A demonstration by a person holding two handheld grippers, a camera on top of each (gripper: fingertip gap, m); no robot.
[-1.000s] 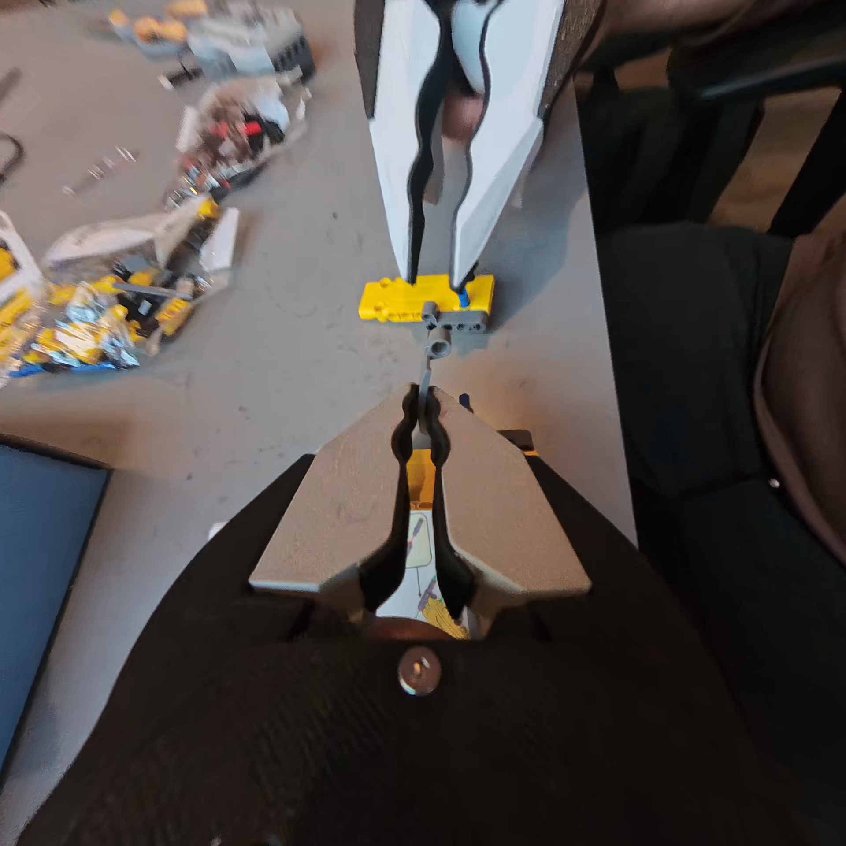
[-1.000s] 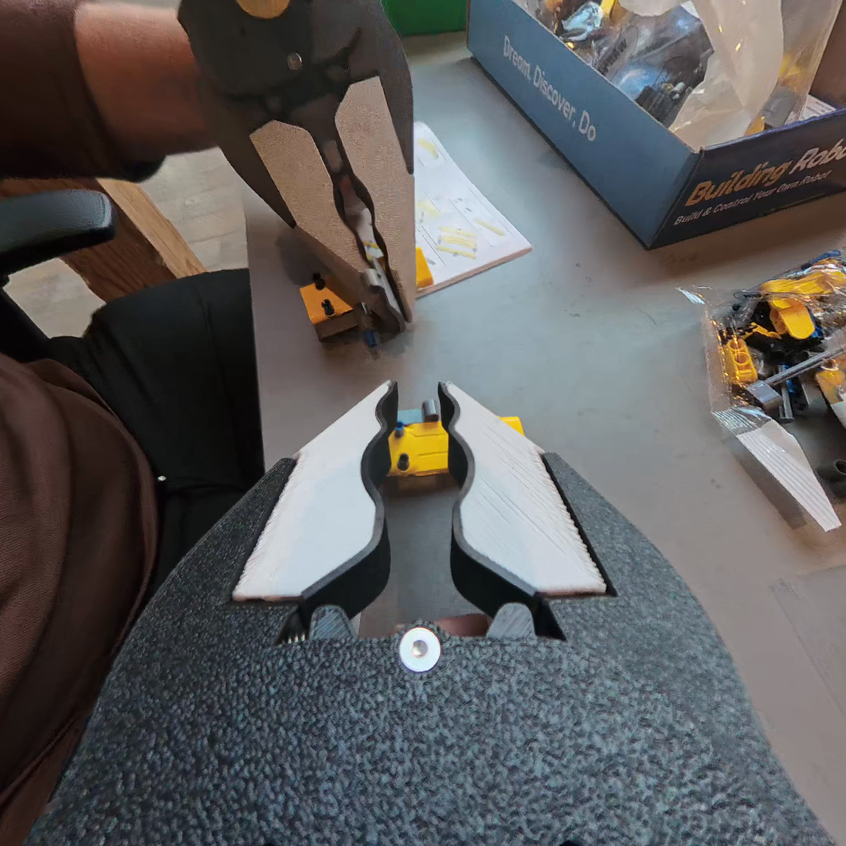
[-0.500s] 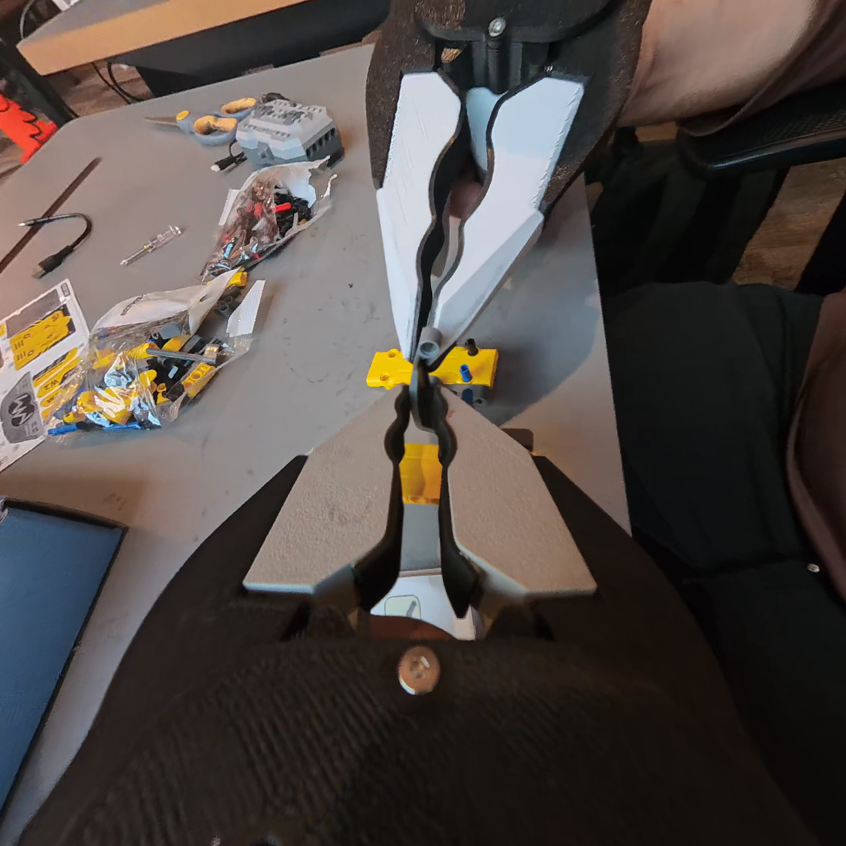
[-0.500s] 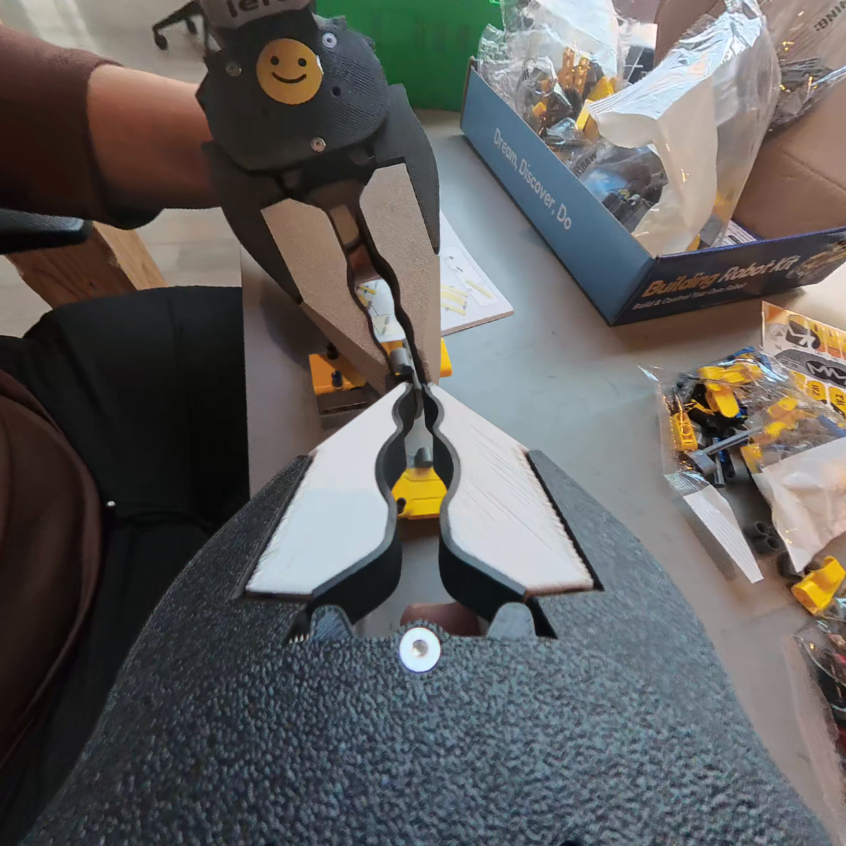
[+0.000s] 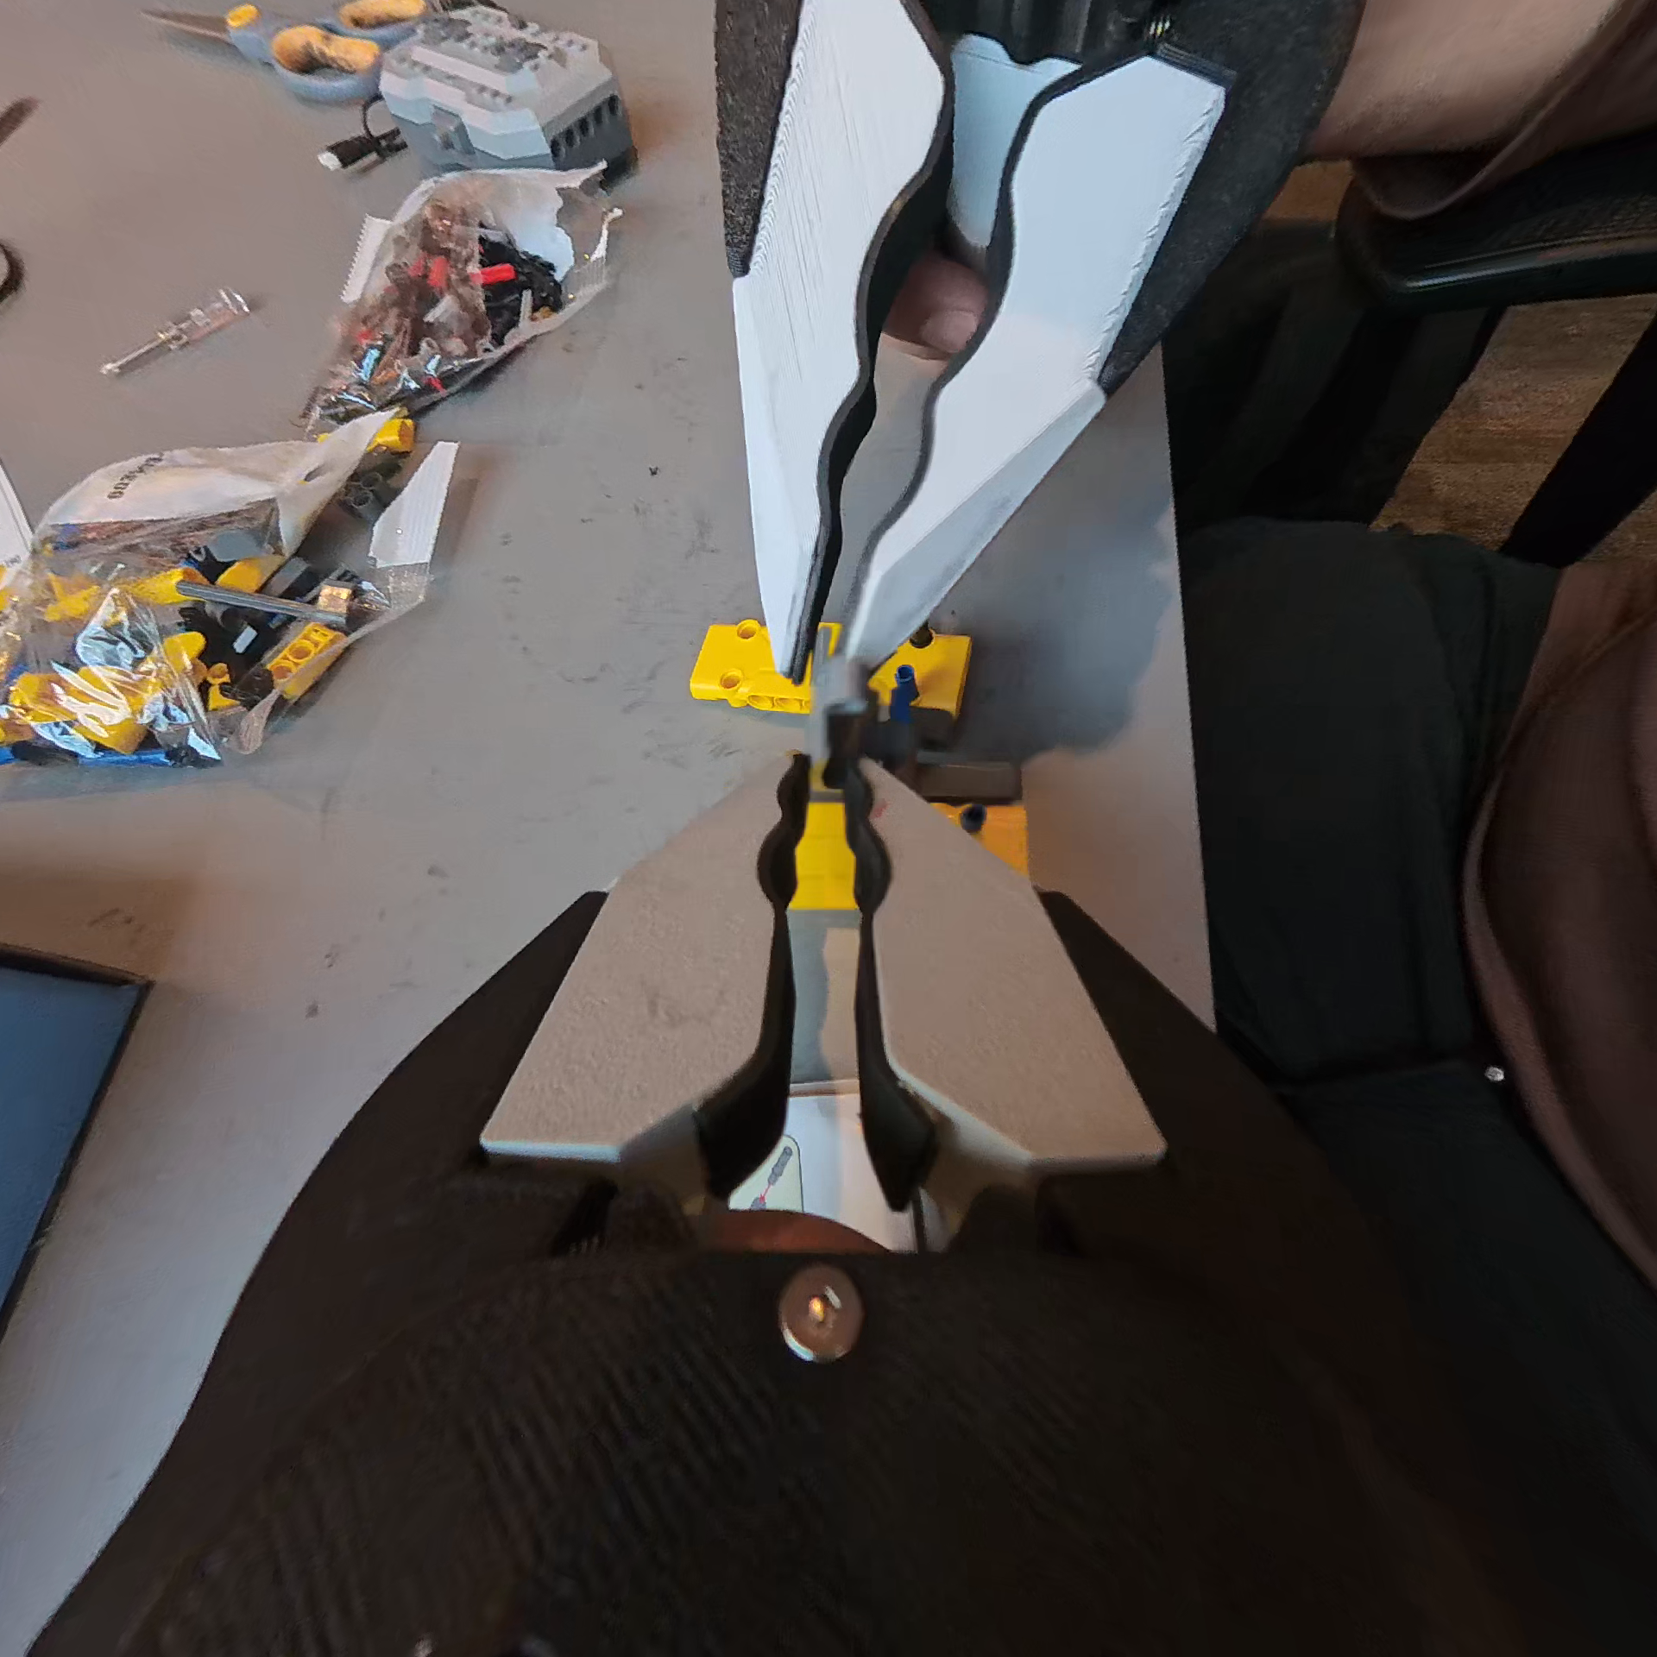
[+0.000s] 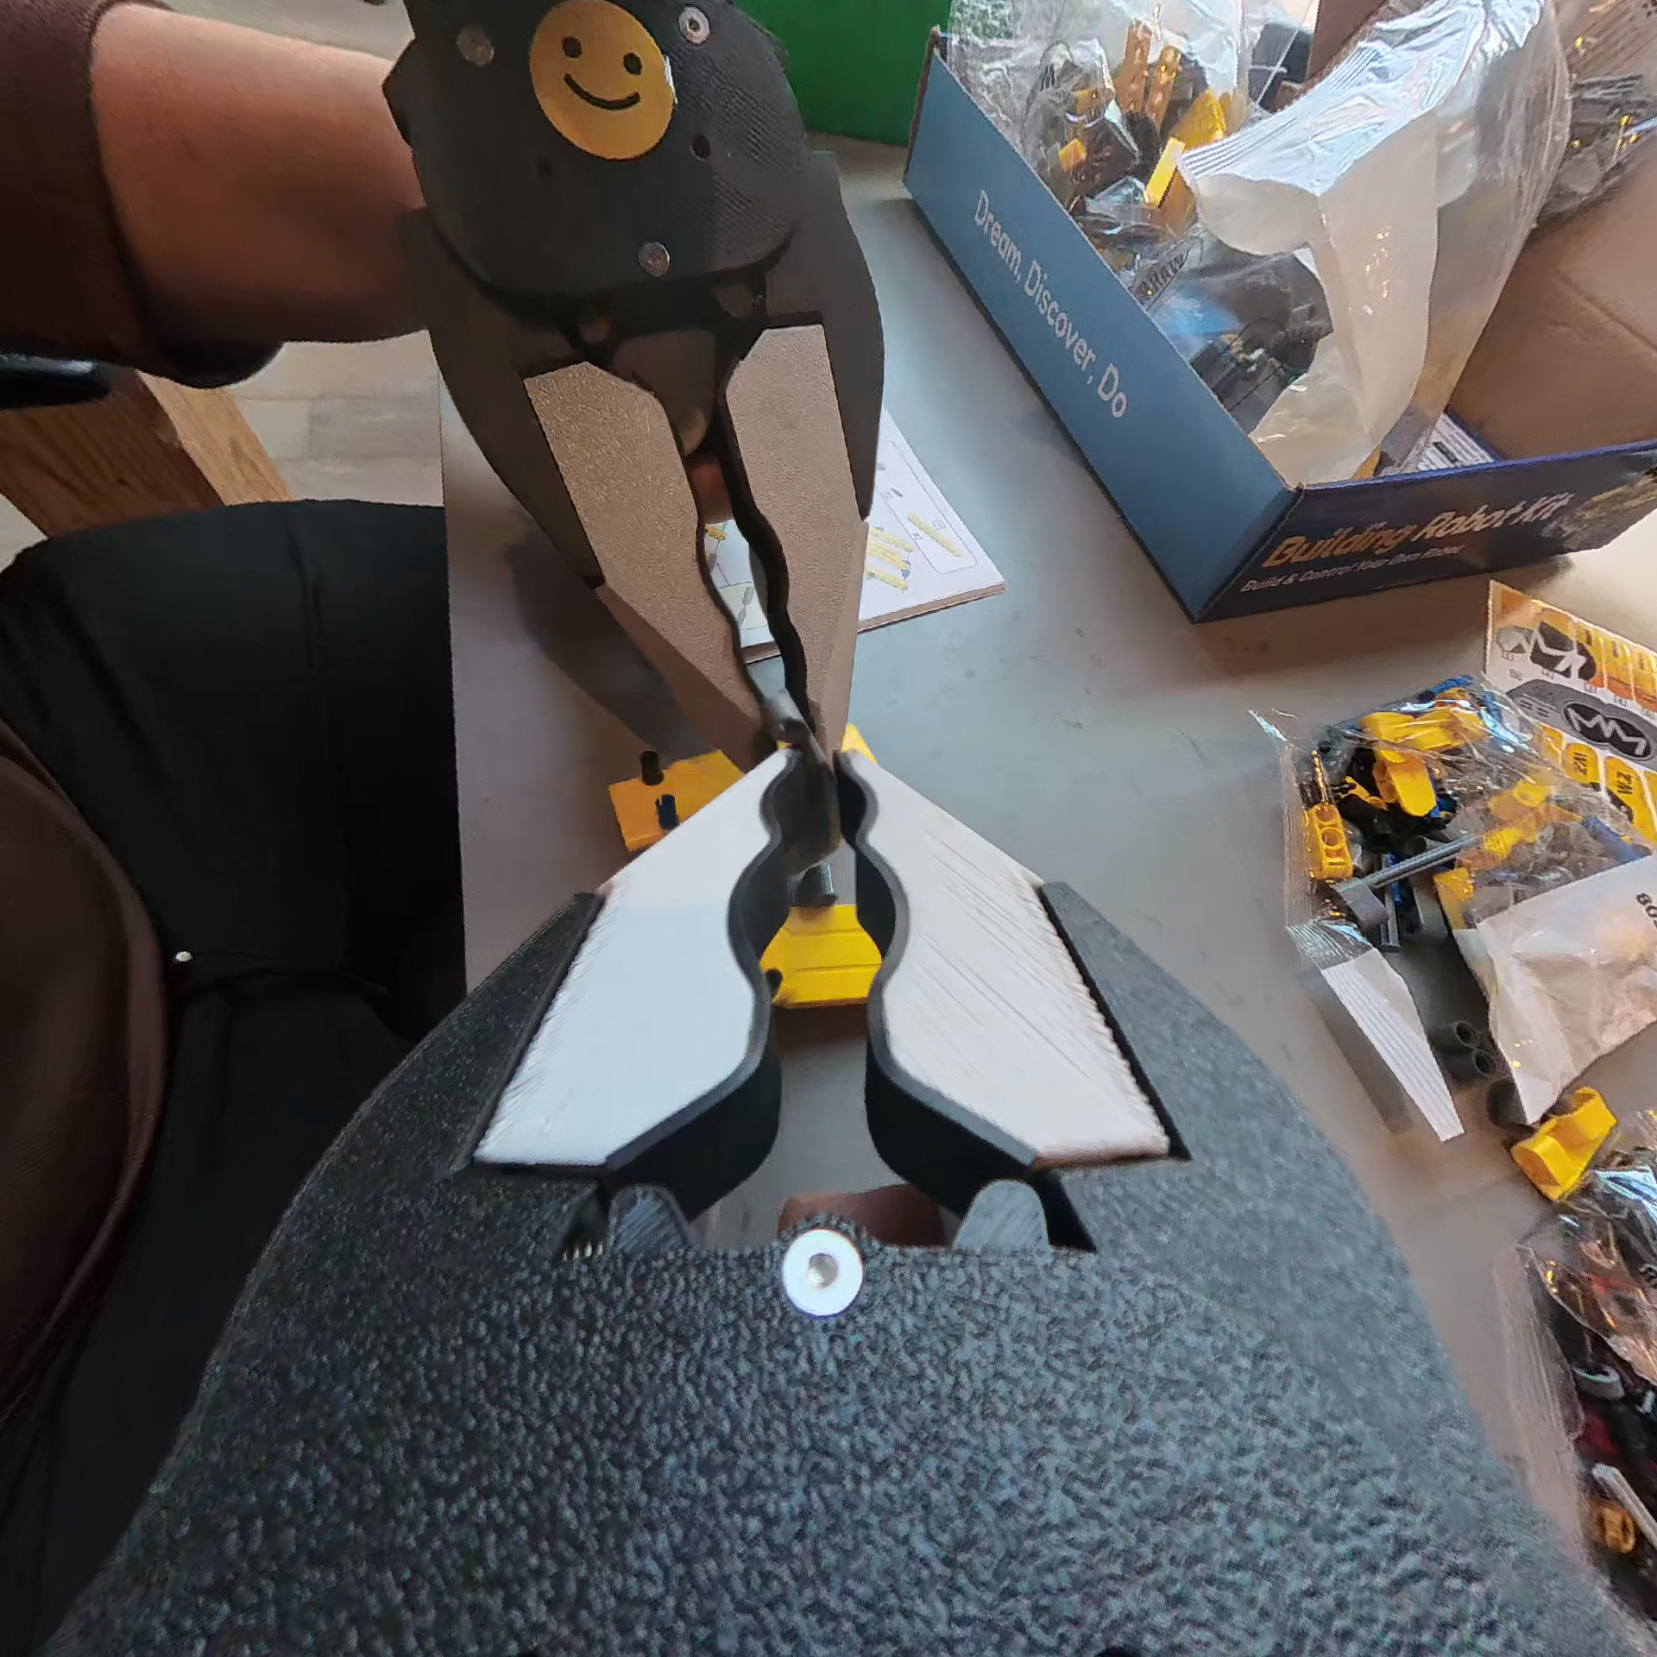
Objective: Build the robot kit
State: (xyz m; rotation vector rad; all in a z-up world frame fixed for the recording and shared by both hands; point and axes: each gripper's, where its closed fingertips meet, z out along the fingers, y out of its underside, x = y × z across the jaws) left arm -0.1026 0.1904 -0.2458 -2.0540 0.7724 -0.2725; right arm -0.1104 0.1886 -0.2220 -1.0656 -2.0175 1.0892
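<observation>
The left claw [image 5: 829, 762] is clenched on a small grey connector piece [image 5: 838, 717]. The right claw [image 5: 829, 668] meets it tip to tip, pinched on the same piece just above the yellow block [image 5: 744, 668] near the tabletop's [image 5: 538, 807] edge by the person. Holding both claws steady and in line would keep the piece from twisting. Torn bags of parts [image 5: 161, 610] lie farther in; a blue box [image 6: 1166, 430] stands toward the far edge.

On my grey table [image 5: 556, 789] lay two opened bags of small parts [image 5: 179, 628], [image 5: 457, 287], a grey battery block [image 5: 507, 94] and scissors [image 5: 305, 36]. An instruction sheet [image 6: 923, 556] lay beside a blue box [image 6: 1166, 430] holding more bags.
</observation>
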